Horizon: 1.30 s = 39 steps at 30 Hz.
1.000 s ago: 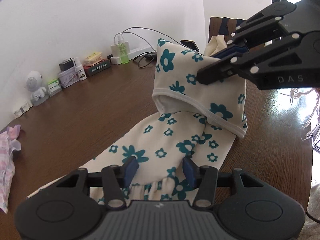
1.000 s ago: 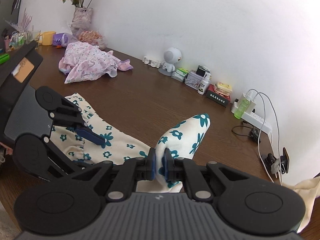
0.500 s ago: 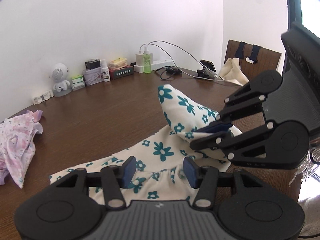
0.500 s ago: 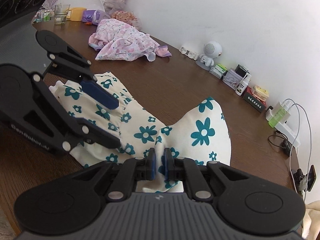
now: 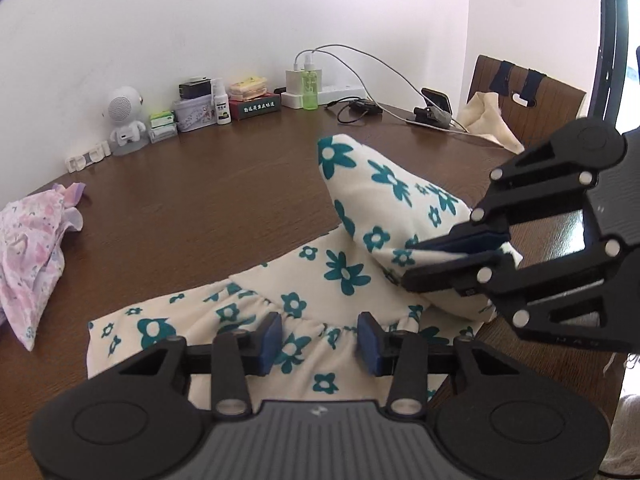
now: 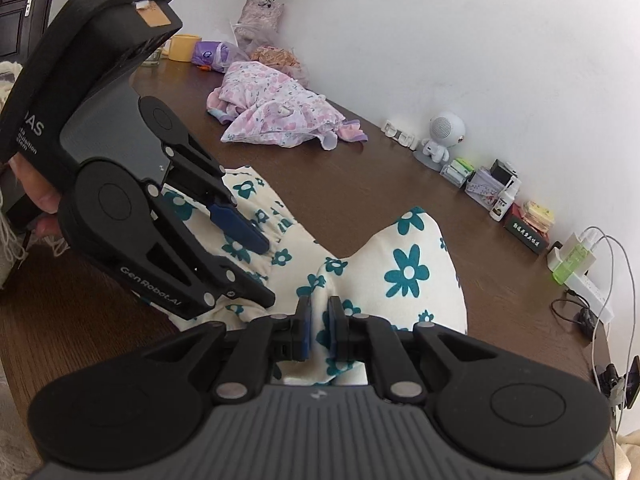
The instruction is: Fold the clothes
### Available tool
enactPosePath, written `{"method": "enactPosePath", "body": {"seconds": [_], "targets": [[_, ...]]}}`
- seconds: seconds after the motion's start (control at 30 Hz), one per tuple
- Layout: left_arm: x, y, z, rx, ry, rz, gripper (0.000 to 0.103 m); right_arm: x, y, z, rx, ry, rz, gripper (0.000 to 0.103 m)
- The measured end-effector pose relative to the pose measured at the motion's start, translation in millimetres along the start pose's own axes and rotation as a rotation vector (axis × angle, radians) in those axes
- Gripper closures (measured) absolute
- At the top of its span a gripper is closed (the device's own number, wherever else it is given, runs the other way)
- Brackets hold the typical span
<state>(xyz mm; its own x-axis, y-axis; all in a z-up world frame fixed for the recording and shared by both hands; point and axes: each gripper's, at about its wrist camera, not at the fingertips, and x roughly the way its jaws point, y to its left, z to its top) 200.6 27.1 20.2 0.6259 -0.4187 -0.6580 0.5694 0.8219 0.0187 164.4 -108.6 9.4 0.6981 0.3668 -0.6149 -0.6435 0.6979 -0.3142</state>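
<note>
A cream garment with teal flowers [image 5: 344, 276] lies on the brown table [image 5: 192, 200]. My right gripper [image 6: 319, 312] is shut on a bunched fold of it and holds that end raised and doubled back over the flat part [image 6: 408, 272]. In the left wrist view the right gripper [image 5: 412, 264] comes in from the right with cloth pinched in its pads. My left gripper [image 5: 319, 332] hovers over the gathered seam. Its jaws are closing, cloth lies below the gap, and the pads stand apart from it. The right wrist view shows the left gripper [image 6: 264, 270] at the left.
A crumpled pink floral garment [image 5: 28, 248] lies at the table's left. Along the wall stand a white robot-shaped speaker [image 5: 125, 120], small boxes and bottles, and a power strip with cables [image 5: 304, 92]. A chair [image 5: 524, 92] stands at the far right, a flower vase [image 6: 260, 20] at the far corner.
The right gripper has come down with the fold, from high over the table to just above the flat cloth. The left gripper's jaws have narrowed a little over the seam.
</note>
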Motion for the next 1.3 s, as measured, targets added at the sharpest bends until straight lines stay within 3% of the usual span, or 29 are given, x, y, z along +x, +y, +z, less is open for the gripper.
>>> {"method": "enactPosePath", "body": {"seconds": [0.13,0.27,0.33,0.4,0.5,0.63,0.77,0.8,0.83,0.9,1.07,1.2,1.3], "targets": [[-21.8,0.0,8.8,0.003,-0.102,0.015,0.062,10.2,3.5,-3.9,0.025,-0.003,0.028,0.095],[-37.1,-15.3,33.1,0.075,-0.234,-0.039,0.062,13.9,5.8,-8.4,0.037,-0.008,0.029,0.095],[-33.4,-26.1,48.6,0.134,-0.281,-0.068,0.067,14.1,6.2,-10.4,0.045,-0.014,0.028,0.095],[-20.0,-32.9,62.4,0.174,-0.258,-0.087,0.069,14.3,6.9,-12.5,0.052,-0.02,0.026,0.094],[10.4,-38.5,70.9,0.205,-0.14,-0.063,0.08,13.6,8.9,-15.0,0.052,-0.033,0.021,0.093],[34.6,-20.9,63.0,0.122,-0.051,-0.062,0.083,3.0,7.5,-21.6,0.047,-0.066,0.067,0.089],[35.7,-4.3,56.4,0.054,-0.041,-0.089,0.083,-27.0,-13.7,-33.8,0.135,-0.097,0.184,0.087],[35.3,-2.1,53.9,0.052,-0.04,-0.086,0.082,-35.4,-23.2,-38.3,0.181,-0.108,0.202,0.084],[34.2,-1.4,51.1,0.053,-0.044,-0.085,0.082,-44.2,-32.6,-42.4,0.228,-0.12,0.218,0.075],[32.1,0.1,45.5,0.055,-0.053,-0.085,0.082,-61.1,-51.4,-45.3,0.325,-0.144,0.201,0.067],[27.7,4.0,38.3,0.036,-0.064,-0.086,0.082,-48.5,-94.4,-54.8,0.434,-0.134,0.082,0.067],[23.0,4.2,34.9,0.029,-0.074,-0.085,0.082,-25.1,-97.8,-54.2,0.463,-0.13,0.105,0.07],[14.1,3.7,36.0,0.037,-0.082,-0.077,0.077,-7.4,-87.5,-54.2,0.429,-0.075,0.111,0.07]]}}
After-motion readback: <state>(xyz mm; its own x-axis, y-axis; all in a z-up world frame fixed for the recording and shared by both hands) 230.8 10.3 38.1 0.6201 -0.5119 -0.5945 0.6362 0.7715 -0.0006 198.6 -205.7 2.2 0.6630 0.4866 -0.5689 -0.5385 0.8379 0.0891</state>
